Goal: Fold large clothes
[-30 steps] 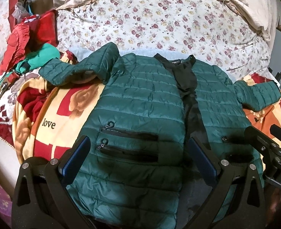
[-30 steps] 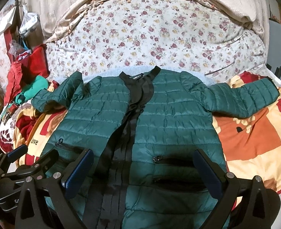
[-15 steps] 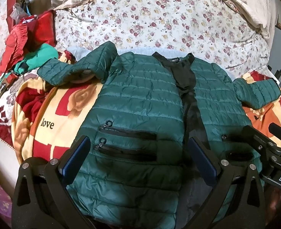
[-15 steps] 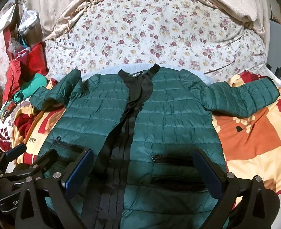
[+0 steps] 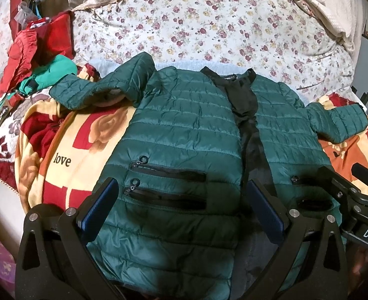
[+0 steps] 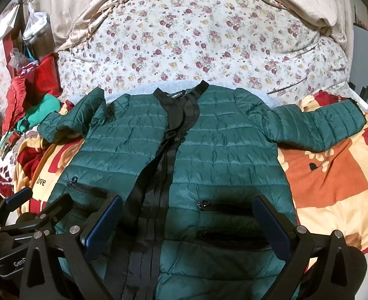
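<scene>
Jacket (image 5: 184,135): dark green quilted jacket, lying front-up and spread flat across the bed, collar toward 12 o'clock, hem toward 6 o'clock under both grippers.
Jacket front: black centre strip (image 6: 158,175) runs from collar to hem; two zipped pockets (image 5: 168,185) on the panel seen in the left wrist view.
Sleeves: one sleeve (image 6: 316,130) extends flat toward 3 o'clock over the blanket; the other sleeve (image 5: 101,90) lies bent and bunched toward 10 o'clock.
Left gripper (image 5: 184,207): jaws wide apart, holding nothing, poised over the lower pocket panel; contact with the fabric cannot be told.
Right gripper (image 6: 187,222): jaws wide apart, holding nothing, poised over the lower front, one finger near the black centre strip, the other at the jacket's 3 o'clock edge.
Blanket (image 6: 334,185): orange, red and cream patchwork printed "love", beneath the jacket.
Quilt (image 5: 209,25): floral, cream ground, at 12 o'clock beyond the collar.
Other clothes (image 5: 31,50): red and bright green garments piled at 10 o'clock, apart from the jacket body, near the bent sleeve's cuff.
</scene>
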Motion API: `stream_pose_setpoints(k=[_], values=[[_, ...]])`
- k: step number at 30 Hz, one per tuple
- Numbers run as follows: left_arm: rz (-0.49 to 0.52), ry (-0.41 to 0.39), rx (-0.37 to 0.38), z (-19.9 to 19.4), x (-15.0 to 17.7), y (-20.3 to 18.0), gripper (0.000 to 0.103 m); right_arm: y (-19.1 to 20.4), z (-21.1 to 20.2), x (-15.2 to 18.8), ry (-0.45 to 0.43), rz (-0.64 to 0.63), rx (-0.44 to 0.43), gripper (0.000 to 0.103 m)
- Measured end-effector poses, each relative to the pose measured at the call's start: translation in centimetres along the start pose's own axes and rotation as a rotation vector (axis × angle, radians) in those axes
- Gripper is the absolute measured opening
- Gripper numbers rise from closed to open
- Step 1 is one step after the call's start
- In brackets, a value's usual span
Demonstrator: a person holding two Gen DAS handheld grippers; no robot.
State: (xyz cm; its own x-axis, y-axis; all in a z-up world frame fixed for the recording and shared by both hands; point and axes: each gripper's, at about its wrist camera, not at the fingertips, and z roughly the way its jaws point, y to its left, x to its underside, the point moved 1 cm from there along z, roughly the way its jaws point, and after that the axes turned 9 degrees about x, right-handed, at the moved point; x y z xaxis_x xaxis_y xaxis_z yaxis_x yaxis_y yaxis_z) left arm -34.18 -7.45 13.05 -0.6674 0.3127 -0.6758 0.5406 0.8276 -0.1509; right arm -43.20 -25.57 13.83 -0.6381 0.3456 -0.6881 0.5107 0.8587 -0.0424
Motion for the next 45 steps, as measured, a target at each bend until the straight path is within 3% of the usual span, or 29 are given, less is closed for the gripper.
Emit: stream_pose_setpoints(k=[45], values=[[-0.027, 0.005, -0.019, 0.4, 0.5, 0.8, 0.102, -0.6, 1.4, 0.0, 0.046, 0.020, 0.012, 0.103]])
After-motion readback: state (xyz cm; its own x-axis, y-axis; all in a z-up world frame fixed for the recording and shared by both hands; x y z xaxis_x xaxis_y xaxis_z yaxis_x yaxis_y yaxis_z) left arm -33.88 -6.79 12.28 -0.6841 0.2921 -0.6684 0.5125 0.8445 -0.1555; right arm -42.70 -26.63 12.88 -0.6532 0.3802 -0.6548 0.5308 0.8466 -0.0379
